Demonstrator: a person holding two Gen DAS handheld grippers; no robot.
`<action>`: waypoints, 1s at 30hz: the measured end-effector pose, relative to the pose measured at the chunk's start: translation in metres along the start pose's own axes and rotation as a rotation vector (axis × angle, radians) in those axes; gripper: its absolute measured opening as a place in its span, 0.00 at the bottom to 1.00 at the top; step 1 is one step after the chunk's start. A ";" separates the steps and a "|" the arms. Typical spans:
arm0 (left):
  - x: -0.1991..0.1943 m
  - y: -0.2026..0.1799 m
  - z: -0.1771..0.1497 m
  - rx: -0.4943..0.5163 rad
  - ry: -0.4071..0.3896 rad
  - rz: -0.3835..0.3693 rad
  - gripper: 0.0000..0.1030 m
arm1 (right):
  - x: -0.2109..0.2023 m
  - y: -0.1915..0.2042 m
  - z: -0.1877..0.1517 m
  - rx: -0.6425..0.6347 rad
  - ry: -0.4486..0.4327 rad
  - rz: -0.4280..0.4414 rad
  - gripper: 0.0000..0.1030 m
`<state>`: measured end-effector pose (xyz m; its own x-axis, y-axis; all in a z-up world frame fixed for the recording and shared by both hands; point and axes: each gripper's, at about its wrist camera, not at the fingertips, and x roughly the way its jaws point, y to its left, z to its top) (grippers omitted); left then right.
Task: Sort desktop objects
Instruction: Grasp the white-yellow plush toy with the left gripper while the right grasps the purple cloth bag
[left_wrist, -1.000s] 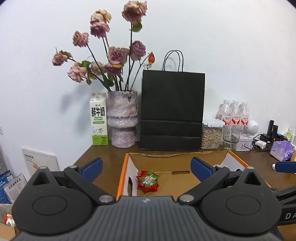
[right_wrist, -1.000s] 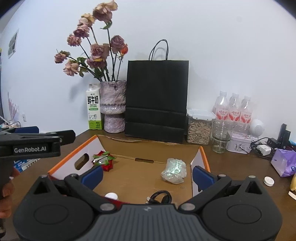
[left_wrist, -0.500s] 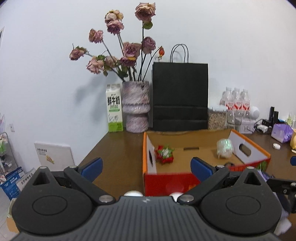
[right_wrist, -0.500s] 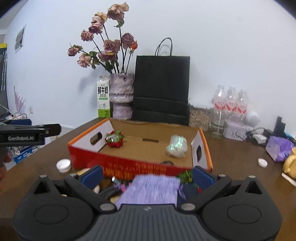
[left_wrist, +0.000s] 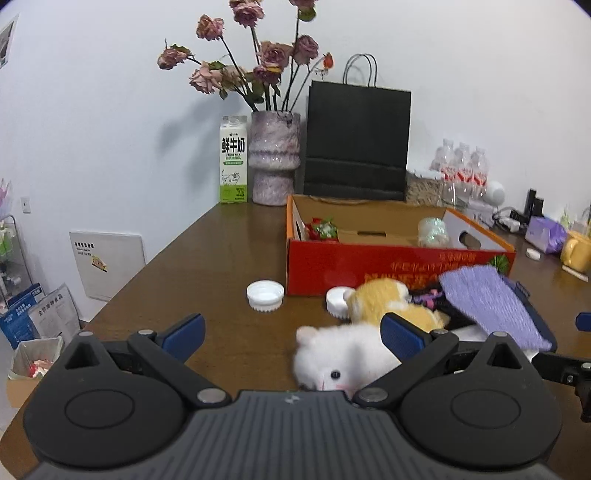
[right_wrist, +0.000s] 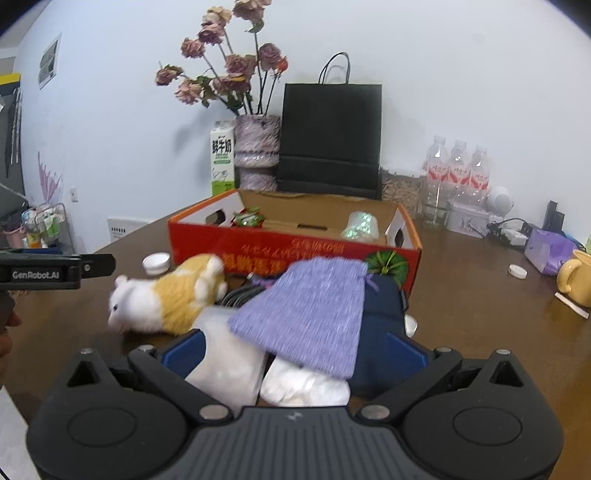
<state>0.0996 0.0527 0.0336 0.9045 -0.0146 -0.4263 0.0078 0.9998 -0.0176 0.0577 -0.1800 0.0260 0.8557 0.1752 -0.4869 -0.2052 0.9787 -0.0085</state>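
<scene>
Here both grippers, left gripper (left_wrist: 291, 334) and right gripper (right_wrist: 294, 350), hang wide-jawed and empty over the pile before the red box (right_wrist: 258, 251) near the tabletop's front edge, so the next pick, probably the plush toy (left_wrist: 343, 356), needs a descent.

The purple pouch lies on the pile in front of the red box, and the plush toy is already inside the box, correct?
Not quite. The plush toy lies on the table in front of the red box, as the right wrist view shows. The purple pouch does lie on the pile.
</scene>
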 end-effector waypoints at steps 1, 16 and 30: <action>-0.001 -0.001 -0.001 0.006 0.003 0.006 1.00 | -0.001 0.001 -0.002 0.000 0.005 -0.001 1.00; 0.001 -0.020 0.007 0.041 0.009 -0.059 1.00 | -0.001 -0.001 0.000 0.022 0.000 -0.031 1.00; 0.078 -0.045 0.031 0.035 0.138 -0.098 1.00 | 0.071 -0.015 0.032 -0.014 0.052 -0.062 0.93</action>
<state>0.1827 0.0069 0.0292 0.8317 -0.1108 -0.5440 0.1100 0.9933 -0.0341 0.1368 -0.1784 0.0197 0.8412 0.1079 -0.5299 -0.1593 0.9859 -0.0521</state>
